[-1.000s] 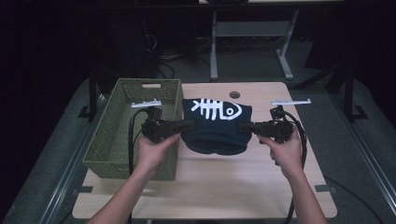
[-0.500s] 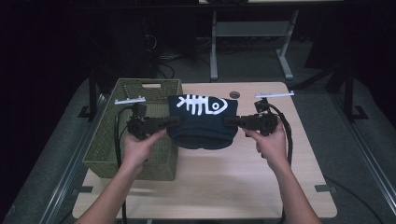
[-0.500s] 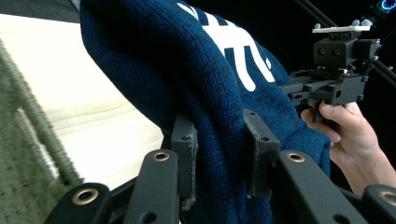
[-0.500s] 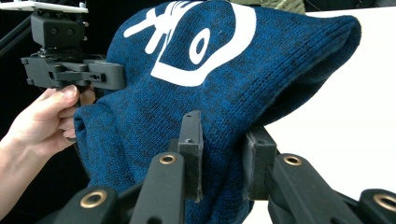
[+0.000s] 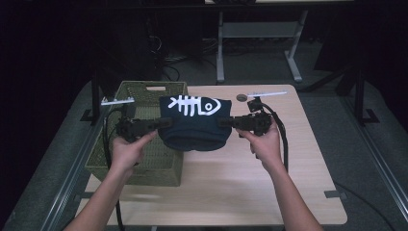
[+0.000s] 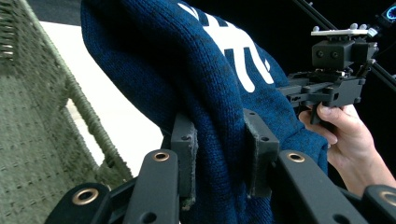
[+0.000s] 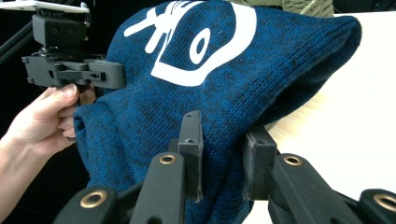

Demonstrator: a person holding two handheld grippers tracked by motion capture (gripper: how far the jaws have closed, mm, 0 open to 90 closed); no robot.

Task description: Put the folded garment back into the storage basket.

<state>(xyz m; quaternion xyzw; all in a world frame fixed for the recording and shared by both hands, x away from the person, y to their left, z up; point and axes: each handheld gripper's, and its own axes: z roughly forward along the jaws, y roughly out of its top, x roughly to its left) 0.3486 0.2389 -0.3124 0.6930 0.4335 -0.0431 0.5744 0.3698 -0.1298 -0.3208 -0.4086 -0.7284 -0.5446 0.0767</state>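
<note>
Standing in a dark room, a light wooden table (image 5: 226, 187) is being lit from above, with a grey metal frame (image 5: 260, 33) on the floor beyond its far edge. A green woven basket (image 5: 149, 159) is being kept at the table's left side, and a small dark disc (image 5: 241, 97) near the far edge. A folded dark blue knit garment (image 5: 195, 127) with a white fish-skeleton print is being held above the table beside the basket's right wall, pinched by the left gripper (image 5: 161, 124) and the right gripper (image 5: 226, 122). Fabric clamped between pads is being shown in each gripper view.
</note>
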